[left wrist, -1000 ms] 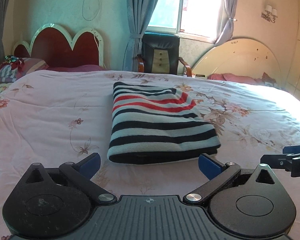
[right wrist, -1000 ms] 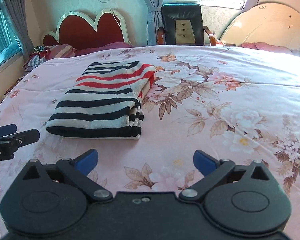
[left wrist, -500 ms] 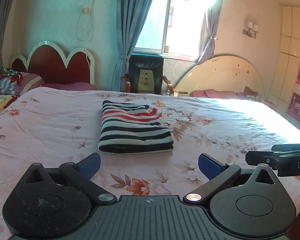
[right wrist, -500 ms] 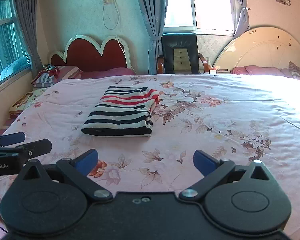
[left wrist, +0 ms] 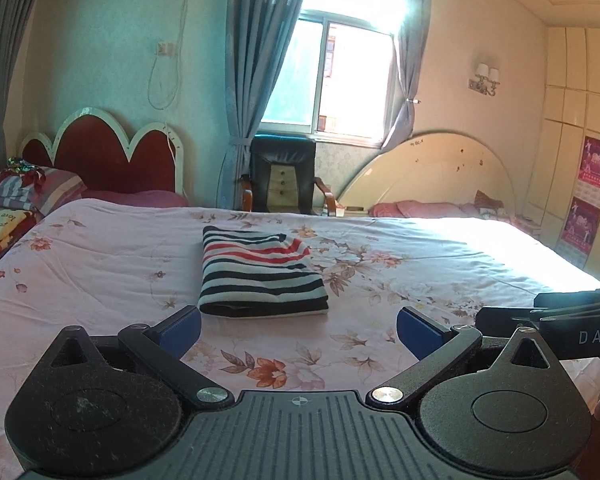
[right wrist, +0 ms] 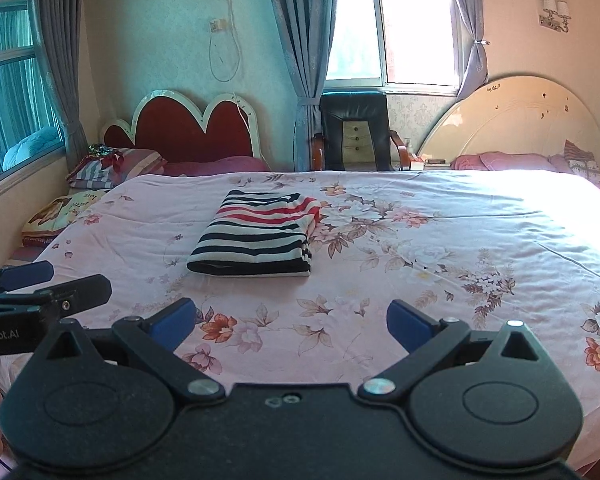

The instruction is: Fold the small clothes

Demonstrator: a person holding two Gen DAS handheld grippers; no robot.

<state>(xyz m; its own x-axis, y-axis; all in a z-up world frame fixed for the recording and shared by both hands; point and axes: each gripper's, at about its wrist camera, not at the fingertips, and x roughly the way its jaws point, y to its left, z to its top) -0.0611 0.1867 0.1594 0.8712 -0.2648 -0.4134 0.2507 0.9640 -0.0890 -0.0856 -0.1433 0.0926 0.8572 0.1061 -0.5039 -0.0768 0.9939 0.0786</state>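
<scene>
Looking ahead of your left gripper (left wrist: 298, 330), you have the folded striped shirt (left wrist: 260, 274) at frame centre on the bed (left wrist: 100, 264), its long axis running away from you. Both grippers are spread and empty; from the right gripper (right wrist: 290, 320) it lies up-left, so your left sits nearer.
</scene>
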